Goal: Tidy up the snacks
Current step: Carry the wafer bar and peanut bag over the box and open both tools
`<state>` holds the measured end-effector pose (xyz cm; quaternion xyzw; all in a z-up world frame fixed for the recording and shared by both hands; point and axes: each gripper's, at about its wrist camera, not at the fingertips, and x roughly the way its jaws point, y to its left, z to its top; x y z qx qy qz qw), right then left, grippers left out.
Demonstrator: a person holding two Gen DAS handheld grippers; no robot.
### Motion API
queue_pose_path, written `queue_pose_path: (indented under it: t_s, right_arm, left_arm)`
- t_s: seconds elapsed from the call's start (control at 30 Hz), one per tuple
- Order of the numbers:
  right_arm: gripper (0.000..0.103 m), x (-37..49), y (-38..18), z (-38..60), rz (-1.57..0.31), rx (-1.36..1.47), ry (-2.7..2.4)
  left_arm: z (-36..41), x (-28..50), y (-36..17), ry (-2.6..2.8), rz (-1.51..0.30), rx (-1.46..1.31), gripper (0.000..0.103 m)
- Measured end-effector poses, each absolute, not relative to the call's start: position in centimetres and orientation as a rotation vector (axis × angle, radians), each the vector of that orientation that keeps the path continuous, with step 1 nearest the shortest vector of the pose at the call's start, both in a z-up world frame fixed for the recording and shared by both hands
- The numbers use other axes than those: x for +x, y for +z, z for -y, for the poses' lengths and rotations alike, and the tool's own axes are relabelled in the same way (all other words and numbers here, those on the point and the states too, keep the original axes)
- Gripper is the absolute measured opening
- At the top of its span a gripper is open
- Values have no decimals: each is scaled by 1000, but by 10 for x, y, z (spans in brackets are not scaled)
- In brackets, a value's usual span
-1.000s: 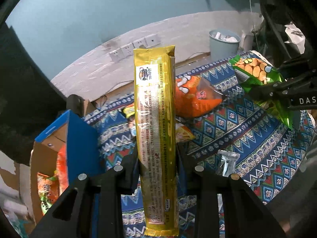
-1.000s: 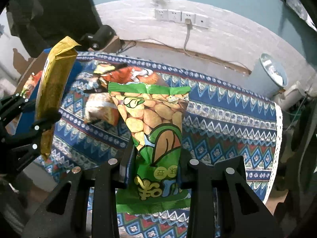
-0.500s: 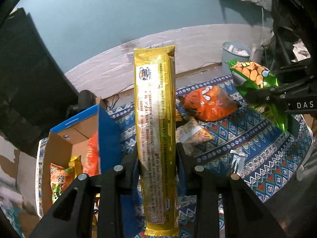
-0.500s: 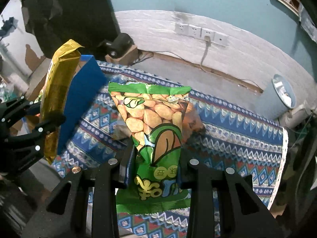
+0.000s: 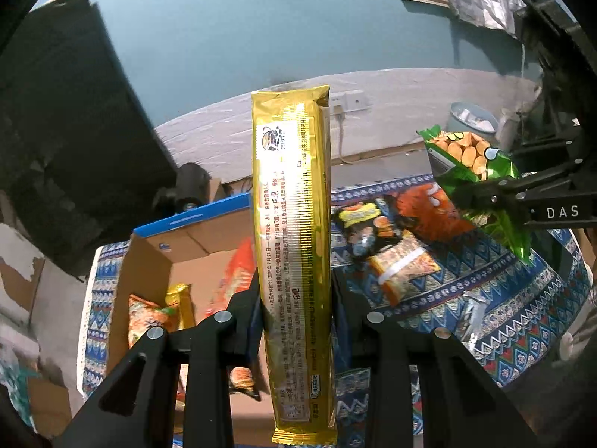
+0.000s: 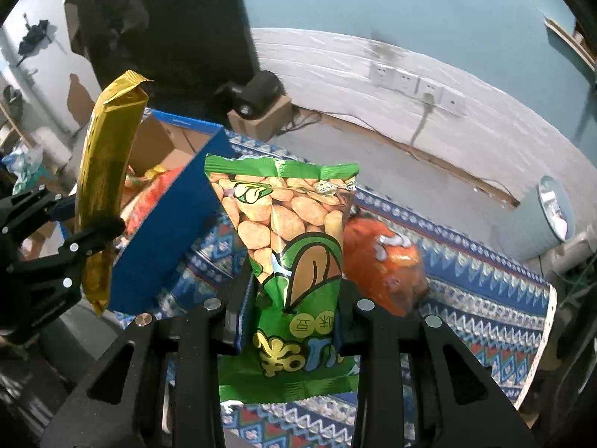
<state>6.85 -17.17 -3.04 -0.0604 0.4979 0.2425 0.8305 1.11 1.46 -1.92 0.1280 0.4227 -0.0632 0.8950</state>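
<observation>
I've got the left gripper clenched on the long gold packet, which stands upright between my jaws, its top well above the fingertips and its bottom end hanging below them. From the right wrist view that same gold packet sits left of the cardboard box, raised above it.

My right gripper is clamped on the green bean-snack bag, pinched at its lower half, upright, the torn-edge top above the jaws. In the left view this green bag hangs well right of the box, over the patterned cloth.

The box, landmark for everything: blue outside, brown inside, flaps open, on the cloth's left end. Inside I see an orange-green packet, a small gold packet, and a red-orange bag leaning against the box's right wall. Exact count I can't tell, the held packet blocks part.

Right of the box on the cloth: a dark-and-yellow packet, an orange wrapped packet, a big orange bag, and a clear silvery wrapper farthest right.
</observation>
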Motion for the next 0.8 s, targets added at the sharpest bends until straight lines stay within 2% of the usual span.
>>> queue_pose_path:
  t_s: [0.8]
  right_arm:
    - [31,89,-26,41,-1060,-181,696]
  left_arm:
    - [-116,17,-26,37,-898,182,33]
